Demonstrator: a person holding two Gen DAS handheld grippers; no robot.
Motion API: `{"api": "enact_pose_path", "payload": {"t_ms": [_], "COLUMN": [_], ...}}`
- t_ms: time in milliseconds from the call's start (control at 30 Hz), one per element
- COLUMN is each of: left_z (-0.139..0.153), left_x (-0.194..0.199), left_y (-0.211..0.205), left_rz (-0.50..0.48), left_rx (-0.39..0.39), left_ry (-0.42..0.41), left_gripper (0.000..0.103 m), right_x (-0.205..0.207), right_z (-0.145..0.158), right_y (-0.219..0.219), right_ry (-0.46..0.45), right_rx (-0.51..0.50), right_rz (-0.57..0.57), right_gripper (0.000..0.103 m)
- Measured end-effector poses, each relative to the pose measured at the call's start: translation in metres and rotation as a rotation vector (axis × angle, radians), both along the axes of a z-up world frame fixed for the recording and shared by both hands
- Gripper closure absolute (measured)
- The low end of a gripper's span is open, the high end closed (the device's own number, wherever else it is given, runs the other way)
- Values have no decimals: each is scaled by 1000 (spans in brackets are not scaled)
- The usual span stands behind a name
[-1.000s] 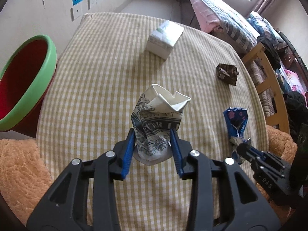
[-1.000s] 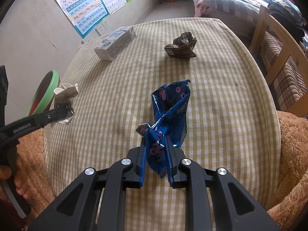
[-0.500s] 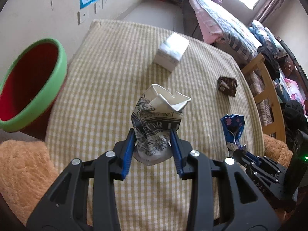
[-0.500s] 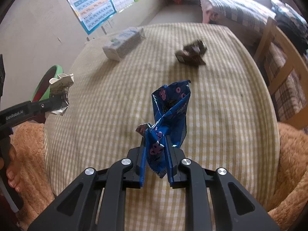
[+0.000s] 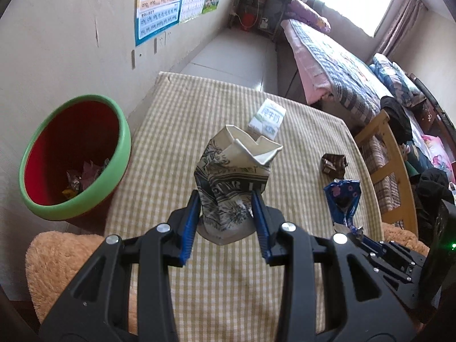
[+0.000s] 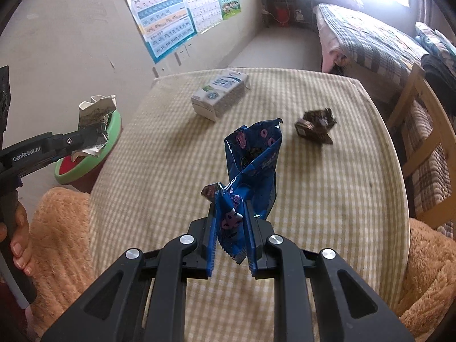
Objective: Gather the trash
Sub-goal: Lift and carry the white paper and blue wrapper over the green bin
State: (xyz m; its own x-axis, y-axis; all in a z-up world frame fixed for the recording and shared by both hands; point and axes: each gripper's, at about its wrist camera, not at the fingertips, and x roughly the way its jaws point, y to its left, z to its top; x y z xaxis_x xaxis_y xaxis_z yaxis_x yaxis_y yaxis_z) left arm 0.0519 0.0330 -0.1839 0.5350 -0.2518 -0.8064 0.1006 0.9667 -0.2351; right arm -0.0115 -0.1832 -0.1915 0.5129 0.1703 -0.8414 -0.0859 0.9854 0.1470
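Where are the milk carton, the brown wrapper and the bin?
milk carton point(image 6: 219, 97), right wrist view, top face.
brown wrapper point(image 6: 315, 125), right wrist view, crumpled middle.
bin point(image 5: 77, 203), left wrist view, green rim.

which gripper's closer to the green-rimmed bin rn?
Left. The left gripper, shut on the crumpled carton, sits by the bin rim. The right gripper, holding the blue wrapper, is over mid-table.

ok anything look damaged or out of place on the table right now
Nothing odd beyond the trash itself. The crushed paper cup in the left gripper and the torn blue snack bag in the right gripper are crumpled. A crumpled brown wrapper and a milk carton on its side remain on the table.
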Motion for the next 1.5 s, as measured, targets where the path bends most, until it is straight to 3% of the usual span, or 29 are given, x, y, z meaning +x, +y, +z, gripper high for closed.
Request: {"api": "enact_pose_path", "payload": {"t_ms": [1133, 1500], "left_z": [2, 0], "left_x": [-4, 0], "left_y": [53, 88], "left_rz": [120, 193], "left_rx": [-37, -59], "left_ry": [-18, -21], "left_gripper": [68, 68], "right_x": [3, 36], "right_z": [8, 30], "right_y": [54, 103], "right_ry": [3, -26], "right_rx": [-13, 64], "right_rz": [126, 222], "right_gripper": [85, 85]}}
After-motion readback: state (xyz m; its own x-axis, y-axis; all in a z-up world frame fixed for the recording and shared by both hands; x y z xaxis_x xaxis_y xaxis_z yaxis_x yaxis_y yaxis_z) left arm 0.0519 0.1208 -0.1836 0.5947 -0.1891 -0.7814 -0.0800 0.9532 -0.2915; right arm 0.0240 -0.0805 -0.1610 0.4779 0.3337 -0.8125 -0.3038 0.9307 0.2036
